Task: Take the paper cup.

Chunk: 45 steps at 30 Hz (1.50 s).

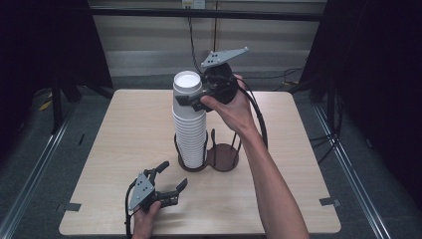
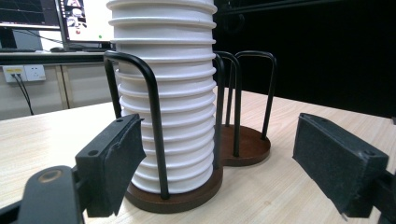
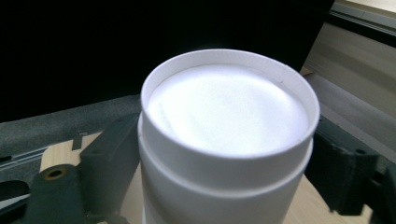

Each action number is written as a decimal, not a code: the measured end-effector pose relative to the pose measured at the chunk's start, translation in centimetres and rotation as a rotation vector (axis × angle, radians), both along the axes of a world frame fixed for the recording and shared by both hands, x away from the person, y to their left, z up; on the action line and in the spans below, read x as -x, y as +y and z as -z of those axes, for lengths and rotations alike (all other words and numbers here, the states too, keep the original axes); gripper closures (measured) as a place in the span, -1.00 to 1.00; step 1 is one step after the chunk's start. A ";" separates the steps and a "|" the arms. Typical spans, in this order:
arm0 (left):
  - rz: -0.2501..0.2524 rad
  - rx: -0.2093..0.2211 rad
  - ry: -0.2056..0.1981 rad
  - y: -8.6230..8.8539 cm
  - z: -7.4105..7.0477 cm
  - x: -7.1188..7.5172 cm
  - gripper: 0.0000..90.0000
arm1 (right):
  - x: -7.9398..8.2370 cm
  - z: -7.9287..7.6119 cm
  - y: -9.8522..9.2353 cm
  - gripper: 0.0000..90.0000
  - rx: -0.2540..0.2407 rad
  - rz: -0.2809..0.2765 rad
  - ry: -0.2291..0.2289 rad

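At mid-counter (image 1: 124, 149), a tall stack of white cups (image 1: 189, 124) is seated upside down in the left ring of a dark twin-ring wire holder (image 1: 222, 158). The right tool (image 1: 186, 101) is set around the top cup, jaws flanking it; contact cannot be told. The left tool (image 1: 171, 176) is held near the front edge, jaws apart

Legible text, labels, brands, numbers, signs: none. Monitor screens (image 2: 70, 18) beyond the worktop's far edge, left gripper view: content too small and blurred to read.
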State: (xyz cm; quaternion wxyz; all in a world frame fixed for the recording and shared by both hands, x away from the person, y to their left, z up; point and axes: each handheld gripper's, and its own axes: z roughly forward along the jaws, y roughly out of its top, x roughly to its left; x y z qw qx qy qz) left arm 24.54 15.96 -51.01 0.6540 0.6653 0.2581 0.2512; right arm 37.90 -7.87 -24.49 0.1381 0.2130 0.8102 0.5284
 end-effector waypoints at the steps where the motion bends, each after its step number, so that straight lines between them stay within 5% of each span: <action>1: 0.003 -0.001 -0.001 0.0 0.0 0.0 -0.64 | 0.0 0.0 0.0 -0.56 -0.004 -0.001 -0.004; 45: 0.005 -0.003 -0.002 0.0 0.0 0.0 -0.64 | 1.3 -2.9 -1.8 -0.51 -0.236 0.012 -0.119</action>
